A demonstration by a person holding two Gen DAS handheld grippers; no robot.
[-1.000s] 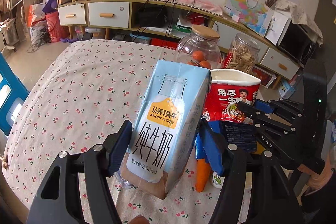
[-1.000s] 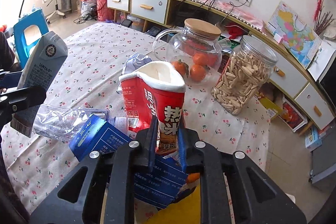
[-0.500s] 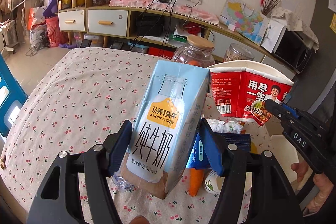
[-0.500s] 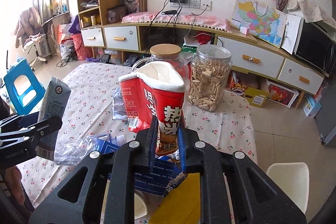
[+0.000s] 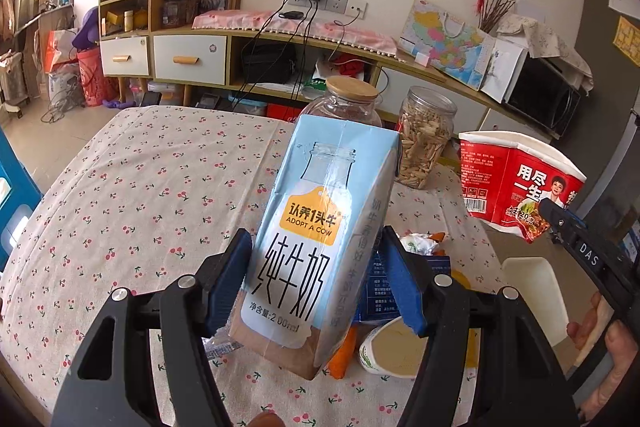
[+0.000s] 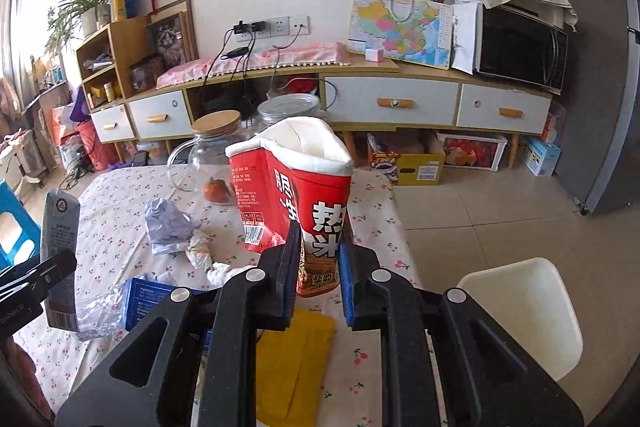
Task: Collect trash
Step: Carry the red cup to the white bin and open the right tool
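My left gripper is shut on a light-blue milk carton and holds it upright above the cherry-print table. The carton also shows at the left of the right wrist view. My right gripper is shut on a squashed red noodle cup, held above the table's right edge; the cup also shows at the right of the left wrist view. On the table lie crumpled paper, a blue box, clear plastic wrap, a yellow packet and a small white tub.
A glass jar with oranges and a jar of seeds stand at the table's far side. A white chair stands right of the table. A sideboard with drawers lines the wall. A blue stool stands at the left.
My right gripper has lifted the red cup higher and swung it right, toward the table's edge and the white chair. My left gripper has risen slightly with the carton.
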